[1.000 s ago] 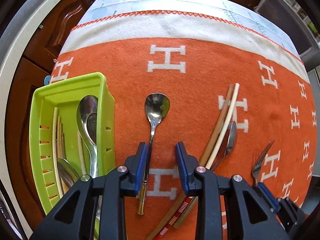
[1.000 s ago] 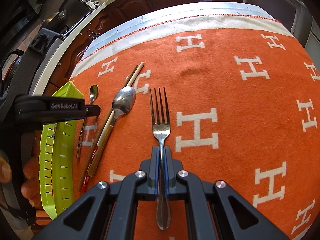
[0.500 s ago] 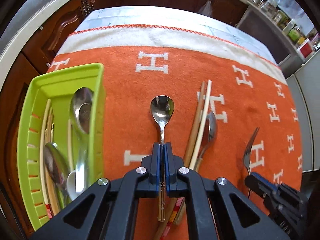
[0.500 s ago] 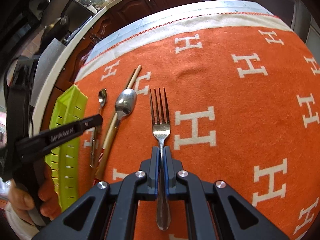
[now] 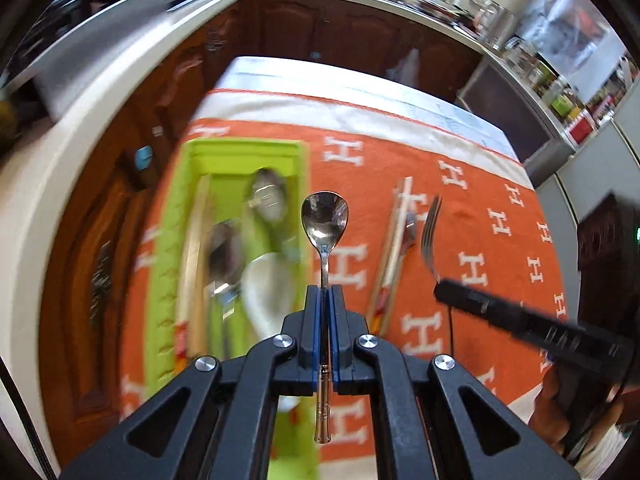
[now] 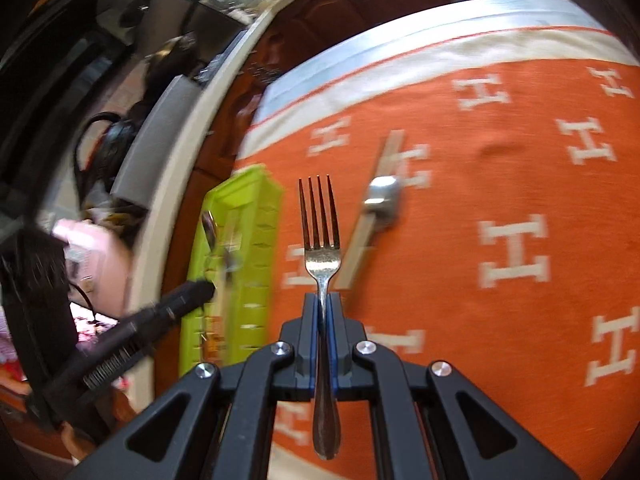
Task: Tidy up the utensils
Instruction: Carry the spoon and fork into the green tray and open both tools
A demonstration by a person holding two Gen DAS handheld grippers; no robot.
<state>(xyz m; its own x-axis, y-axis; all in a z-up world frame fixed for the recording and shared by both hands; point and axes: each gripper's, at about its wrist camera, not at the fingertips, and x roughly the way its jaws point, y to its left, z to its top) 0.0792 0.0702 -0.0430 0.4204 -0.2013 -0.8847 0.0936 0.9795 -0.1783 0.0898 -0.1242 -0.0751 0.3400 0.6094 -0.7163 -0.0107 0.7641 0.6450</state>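
Orange cloth (image 6: 500, 184) repeats white "H" letters (image 6: 514, 252) everywhere.

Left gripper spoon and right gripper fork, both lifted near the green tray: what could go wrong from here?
1. The left gripper pinches the spoon on its thin neck, with the long handle hanging behind; it may pivot or slip.
2. The tray already holds several utensils, so the spoon may land across them.
3. The right gripper carries the fork, tines forward, close to the left gripper; the two could clash over the tray.
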